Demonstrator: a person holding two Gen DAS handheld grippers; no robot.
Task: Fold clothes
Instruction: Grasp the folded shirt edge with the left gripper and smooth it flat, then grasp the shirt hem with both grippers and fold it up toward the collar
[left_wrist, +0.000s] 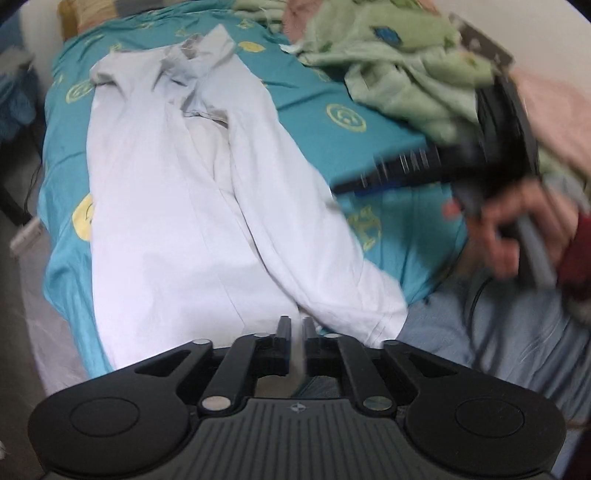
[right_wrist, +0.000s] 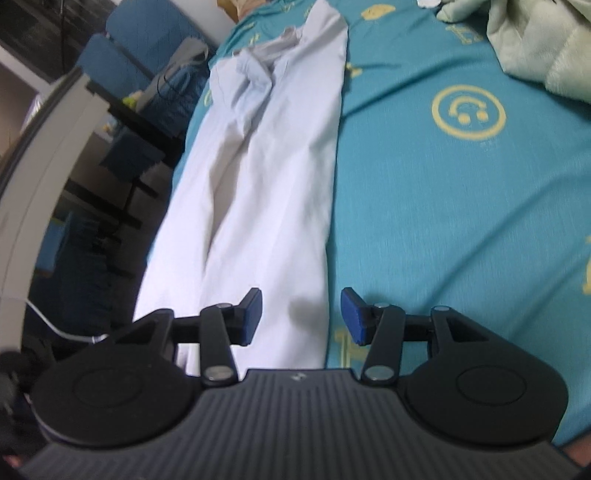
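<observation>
A pale white-grey garment (left_wrist: 184, 206) lies lengthwise on the teal bedsheet (left_wrist: 332, 96), its sides folded inward and one flap lying loose toward the lower right. My left gripper (left_wrist: 296, 325) is shut on the garment's near edge. My right gripper (right_wrist: 301, 314) is open and empty, low over the garment's right edge (right_wrist: 280, 206). In the left wrist view the right gripper (left_wrist: 388, 173) is a blurred dark shape at the right, held by a hand.
A heap of pale green clothes (left_wrist: 399, 62) and pink fabric (left_wrist: 554, 110) fills the bed's far right; the green pile also shows in the right wrist view (right_wrist: 535, 44). Furniture and blue bags (right_wrist: 147, 59) stand off the bed's left side. A cable (right_wrist: 62, 332) runs there.
</observation>
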